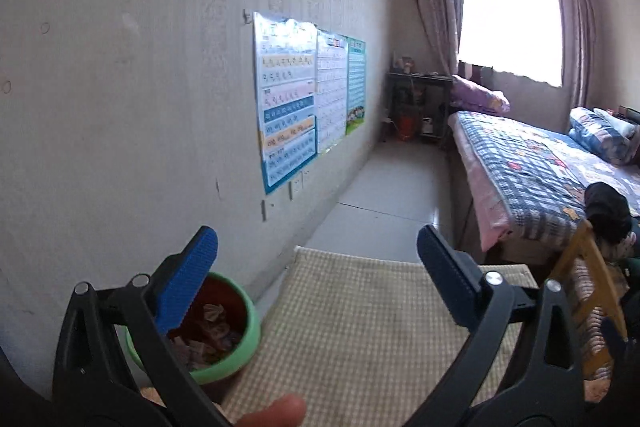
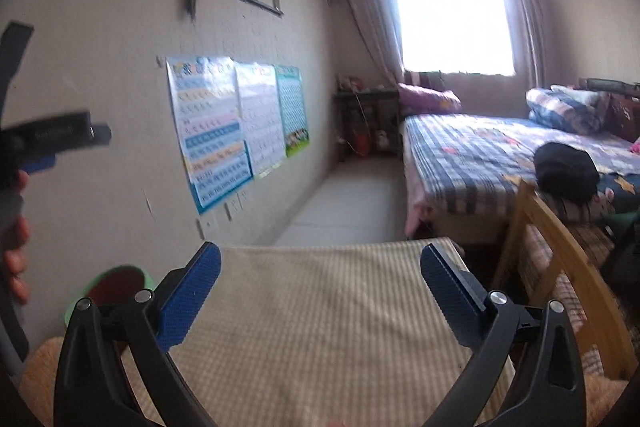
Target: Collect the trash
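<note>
On the bench's (image 1: 360, 327) left edge stood a green bin (image 1: 244, 323) of light, crumpled paper scraps; both claws, left (image 1: 318, 279) and right (image 2: 320, 297), gaped empty.

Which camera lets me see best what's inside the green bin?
The left wrist view. There the green bin sits close, and crumpled paper scraps show inside it. In the right wrist view the bin is blurred and half hidden behind the hand-held gripper, so its contents cannot be made out.

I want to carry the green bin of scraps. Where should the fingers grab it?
Grip the bin's rim, one finger inside and one outside the wall, coming from above. It stands upright with its mouth open, and probably looks too wide to pinch around. The wall behind blocks that side.
</note>
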Motion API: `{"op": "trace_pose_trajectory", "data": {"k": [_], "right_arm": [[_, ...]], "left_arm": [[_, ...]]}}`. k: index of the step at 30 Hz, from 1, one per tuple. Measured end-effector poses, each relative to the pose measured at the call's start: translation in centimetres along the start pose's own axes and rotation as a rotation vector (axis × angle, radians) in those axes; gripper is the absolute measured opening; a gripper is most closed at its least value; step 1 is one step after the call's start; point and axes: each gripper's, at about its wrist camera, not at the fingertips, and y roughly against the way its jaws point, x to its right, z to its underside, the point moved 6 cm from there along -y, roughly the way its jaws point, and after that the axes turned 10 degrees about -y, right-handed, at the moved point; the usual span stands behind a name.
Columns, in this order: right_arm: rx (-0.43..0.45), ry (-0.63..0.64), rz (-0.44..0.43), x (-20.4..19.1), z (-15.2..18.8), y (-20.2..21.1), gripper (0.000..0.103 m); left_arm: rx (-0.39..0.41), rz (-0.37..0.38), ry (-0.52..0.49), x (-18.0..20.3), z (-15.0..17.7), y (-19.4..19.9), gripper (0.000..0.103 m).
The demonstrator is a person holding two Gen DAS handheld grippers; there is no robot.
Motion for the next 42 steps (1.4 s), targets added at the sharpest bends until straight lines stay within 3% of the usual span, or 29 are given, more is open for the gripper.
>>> {"op": "trace_pose_trajectory", "data": {"k": [5,12,42], "right_arm": [[-0.014,0.047,0.013,0.0,0.8,0.3,0.096],[-0.041,0.029,0.009,-0.1,1.6,0.6,0.096],[-0.114,0.060,0.015,-1.0,3.3,-0.3,0.096]], "left_arm": [[-0.004,0.143,0.074,1.5,0.6,1.3,0.098],[-0.019,0.097,0.043,1.6,0.3,1.4,0.098],[-0.073,0.113,0.077,-0.3,2.0,0.4,0.098]]}}
